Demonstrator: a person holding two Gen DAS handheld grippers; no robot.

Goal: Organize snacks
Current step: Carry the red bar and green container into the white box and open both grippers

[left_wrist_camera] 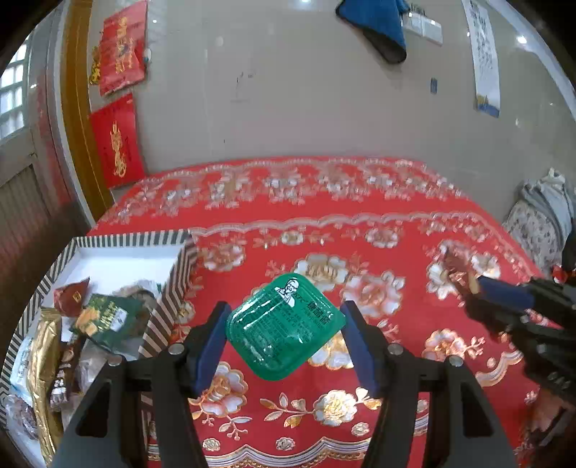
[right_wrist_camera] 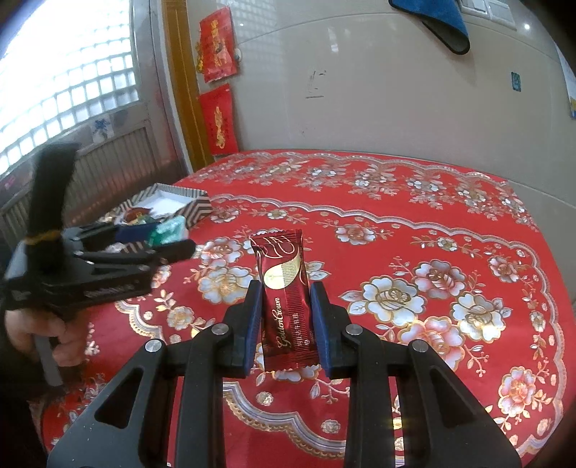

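Observation:
My left gripper (left_wrist_camera: 286, 324) is shut on a green sauce packet (left_wrist_camera: 284, 329), its blue pads pressing both sides and holding it above the red floral tablecloth (left_wrist_camera: 396, 252). A striped box (left_wrist_camera: 176, 273) with several snacks inside sits just left of it. My right gripper (right_wrist_camera: 286, 302) is shut on a dark red Golden Crown snack bar (right_wrist_camera: 284, 298), held upright over the cloth. In the right wrist view the left gripper (right_wrist_camera: 158, 234) with the green packet (right_wrist_camera: 169, 228) hovers by the striped box (right_wrist_camera: 196, 208). In the left wrist view the right gripper (left_wrist_camera: 478, 284) shows at the right edge.
The round table's cloth (right_wrist_camera: 432, 270) stretches toward a beige wall. Red paper decorations (left_wrist_camera: 118, 140) hang by a door frame at left. A blue cloth (left_wrist_camera: 381, 25) hangs on the wall. A hand (right_wrist_camera: 46, 334) grips the left tool's handle.

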